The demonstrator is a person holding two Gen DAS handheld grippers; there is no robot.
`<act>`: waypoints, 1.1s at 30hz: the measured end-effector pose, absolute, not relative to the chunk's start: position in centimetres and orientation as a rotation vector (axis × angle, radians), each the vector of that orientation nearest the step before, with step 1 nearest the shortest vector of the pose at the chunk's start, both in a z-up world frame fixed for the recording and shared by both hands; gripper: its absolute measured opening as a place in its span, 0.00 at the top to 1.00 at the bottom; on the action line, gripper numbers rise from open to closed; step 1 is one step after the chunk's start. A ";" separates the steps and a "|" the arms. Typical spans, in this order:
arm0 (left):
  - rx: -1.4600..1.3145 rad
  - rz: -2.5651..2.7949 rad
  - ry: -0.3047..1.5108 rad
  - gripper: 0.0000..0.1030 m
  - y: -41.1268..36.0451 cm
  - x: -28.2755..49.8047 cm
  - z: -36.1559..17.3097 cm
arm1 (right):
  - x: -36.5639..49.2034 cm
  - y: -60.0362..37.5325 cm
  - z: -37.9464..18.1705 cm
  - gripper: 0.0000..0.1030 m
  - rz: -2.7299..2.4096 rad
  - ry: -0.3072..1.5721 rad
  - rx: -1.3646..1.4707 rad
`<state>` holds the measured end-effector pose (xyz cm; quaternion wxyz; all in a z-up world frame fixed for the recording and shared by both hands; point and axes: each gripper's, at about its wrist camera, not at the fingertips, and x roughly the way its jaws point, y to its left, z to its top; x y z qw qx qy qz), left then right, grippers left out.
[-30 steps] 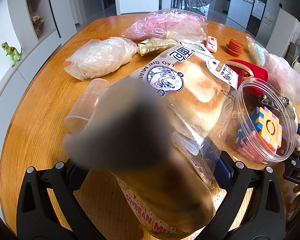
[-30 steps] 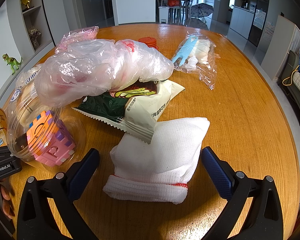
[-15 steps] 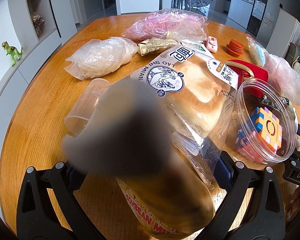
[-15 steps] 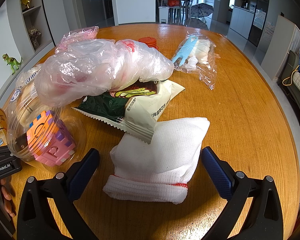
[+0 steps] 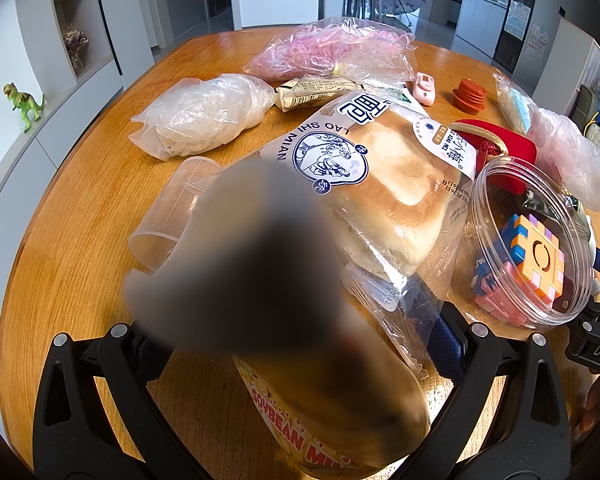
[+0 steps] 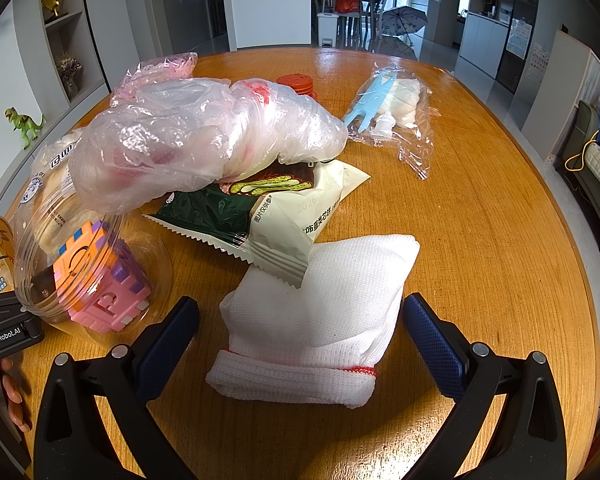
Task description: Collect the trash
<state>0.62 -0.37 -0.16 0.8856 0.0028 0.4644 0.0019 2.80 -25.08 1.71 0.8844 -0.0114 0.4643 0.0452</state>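
Observation:
My left gripper [image 5: 300, 344] is open, its fingers on either side of a yellow soybean milk carton [image 5: 332, 420] that lies close under the camera, partly blurred. A bagged bread loaf [image 5: 392, 184] lies just beyond it. My right gripper [image 6: 300, 332] is open, its fingers on either side of a folded white cloth glove [image 6: 320, 320], not touching it. A green and cream snack wrapper [image 6: 260, 216] overlaps the glove's far edge. A crumpled clear plastic bag [image 6: 204, 148] lies on the wrapper.
A clear plastic jar [image 5: 532, 240] with a colourful puzzle cube lies between the grippers. A clear measuring cup [image 5: 168, 220], bags of plastic [image 5: 204, 112], pink bands [image 5: 332, 48], a red pouch [image 5: 496, 148] and orange caps [image 5: 470, 96] crowd the round wooden table [image 6: 500, 240].

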 end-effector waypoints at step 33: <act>-0.144 -0.067 0.961 0.06 5.9 0.0 7.8 | 6.9 -25.8 11.3 0.07 0.287 1.105 0.274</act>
